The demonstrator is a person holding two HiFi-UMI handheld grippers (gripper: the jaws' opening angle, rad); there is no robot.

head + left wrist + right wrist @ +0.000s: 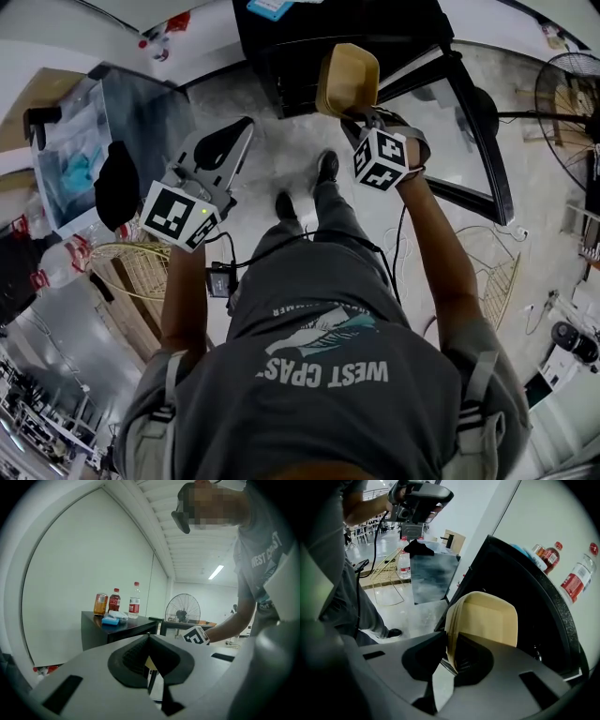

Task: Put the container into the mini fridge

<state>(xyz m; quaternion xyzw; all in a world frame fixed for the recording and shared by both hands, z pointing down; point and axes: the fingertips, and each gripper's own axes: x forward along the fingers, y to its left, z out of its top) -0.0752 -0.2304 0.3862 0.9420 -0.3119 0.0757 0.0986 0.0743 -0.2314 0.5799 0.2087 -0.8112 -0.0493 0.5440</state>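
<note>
A tan plastic container (pixel 348 79) stands on edge in front of the black mini fridge (pixel 300 37), whose glass door (pixel 469 131) hangs open to the right. My right gripper (pixel 352 111) is shut on the container's rim. In the right gripper view the container (pixel 487 620) rises from the jaws of the right gripper (pixel 451 648), just at the fridge's dark opening (pixel 520 588). My left gripper (pixel 246 124) is held off to the left over the floor, shut and with nothing in it. In its own view the left gripper (pixel 149 641) points toward the fridge (pixel 112 632).
A can (pixel 100 604), two bottles (pixel 134 600) and a blue pack (pixel 110 620) sit on the fridge top. A metal box (pixel 122 122) stands left, with a wire basket (pixel 141 267) and bottles (pixel 56 267) beside it. A fan (pixel 567 98) stands right.
</note>
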